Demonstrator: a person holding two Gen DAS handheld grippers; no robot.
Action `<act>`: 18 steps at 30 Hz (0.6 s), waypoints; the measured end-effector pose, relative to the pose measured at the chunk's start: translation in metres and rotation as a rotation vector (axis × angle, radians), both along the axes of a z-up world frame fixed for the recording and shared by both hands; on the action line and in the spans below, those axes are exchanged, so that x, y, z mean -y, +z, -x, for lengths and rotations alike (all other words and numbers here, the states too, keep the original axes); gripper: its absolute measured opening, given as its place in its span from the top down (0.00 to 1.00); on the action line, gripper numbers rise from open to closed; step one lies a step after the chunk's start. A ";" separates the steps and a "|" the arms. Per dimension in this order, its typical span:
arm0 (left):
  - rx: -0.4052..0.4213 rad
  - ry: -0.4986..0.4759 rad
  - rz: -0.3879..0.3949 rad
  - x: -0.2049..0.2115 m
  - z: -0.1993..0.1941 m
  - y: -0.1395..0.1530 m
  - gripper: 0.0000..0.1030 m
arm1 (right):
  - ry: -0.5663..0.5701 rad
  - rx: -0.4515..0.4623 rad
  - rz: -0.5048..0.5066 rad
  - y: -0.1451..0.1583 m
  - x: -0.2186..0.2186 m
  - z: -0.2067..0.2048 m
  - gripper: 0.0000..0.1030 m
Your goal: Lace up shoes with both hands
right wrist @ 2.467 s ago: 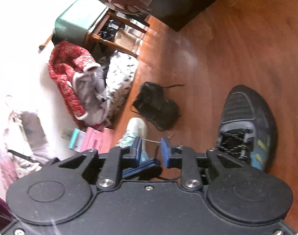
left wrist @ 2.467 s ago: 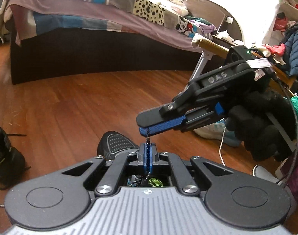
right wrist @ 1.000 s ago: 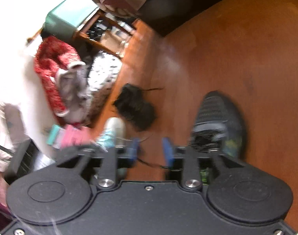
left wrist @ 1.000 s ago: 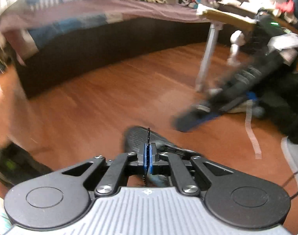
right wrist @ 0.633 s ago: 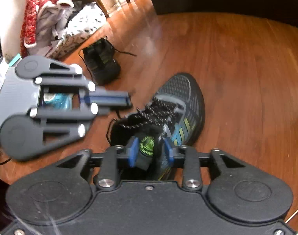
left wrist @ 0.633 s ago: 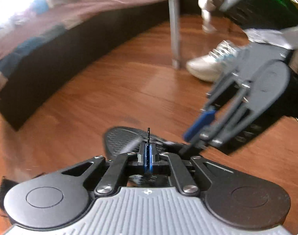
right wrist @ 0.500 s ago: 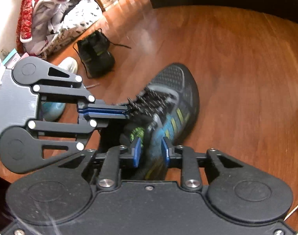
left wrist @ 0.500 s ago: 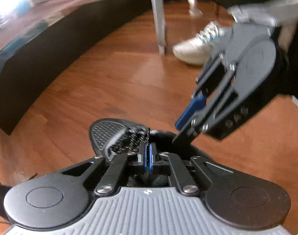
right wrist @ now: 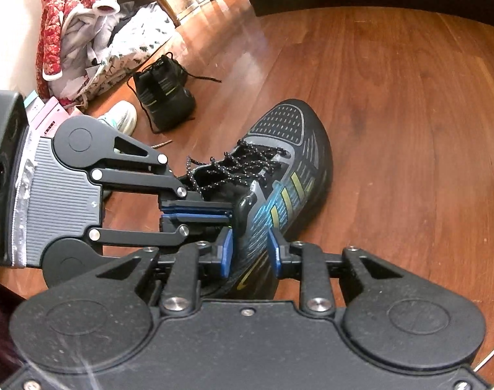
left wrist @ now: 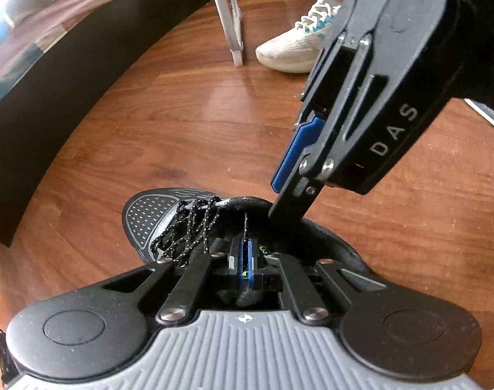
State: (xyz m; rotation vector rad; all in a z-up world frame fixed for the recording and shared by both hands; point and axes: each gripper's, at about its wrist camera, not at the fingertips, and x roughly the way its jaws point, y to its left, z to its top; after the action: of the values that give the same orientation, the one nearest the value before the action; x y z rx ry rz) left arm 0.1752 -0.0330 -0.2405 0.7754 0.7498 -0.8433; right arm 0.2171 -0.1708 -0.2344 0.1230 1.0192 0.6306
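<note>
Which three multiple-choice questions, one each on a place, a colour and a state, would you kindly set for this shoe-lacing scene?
1. The white mesh trainer lies:
A. on the reddish wooden floor beside a white metal leg
B. on a tabletop
C. in a box

2. The right gripper has finger pads coloured:
A. red
B. blue
C. green

3. The left gripper is:
A. wide open
B. shut on the white mesh trainer
C. shut on the black speckled lace

Answers:
1 A: it rests on the floor just right of the leg.
2 B: both pads pressing the side wall of the dark striped running shoe are blue.
3 C: its jaws meet with the lace tip poking out above them.
</note>
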 end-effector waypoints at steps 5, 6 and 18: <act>-0.017 0.028 0.027 -0.004 -0.002 0.001 0.99 | 0.005 0.013 -0.010 0.001 0.001 -0.001 0.76; -0.020 0.030 0.030 -0.004 -0.002 0.001 0.99 | 0.005 0.013 -0.012 0.000 0.003 -0.001 0.76; -0.022 0.043 0.054 -0.006 -0.005 0.003 0.99 | 0.005 0.001 -0.018 -0.001 0.018 0.002 0.76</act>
State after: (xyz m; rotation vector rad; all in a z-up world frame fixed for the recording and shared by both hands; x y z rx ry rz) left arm 0.1805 -0.0274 -0.2373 0.7008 0.7579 -0.8311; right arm 0.2150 -0.1887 -0.2349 0.1361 1.0135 0.6451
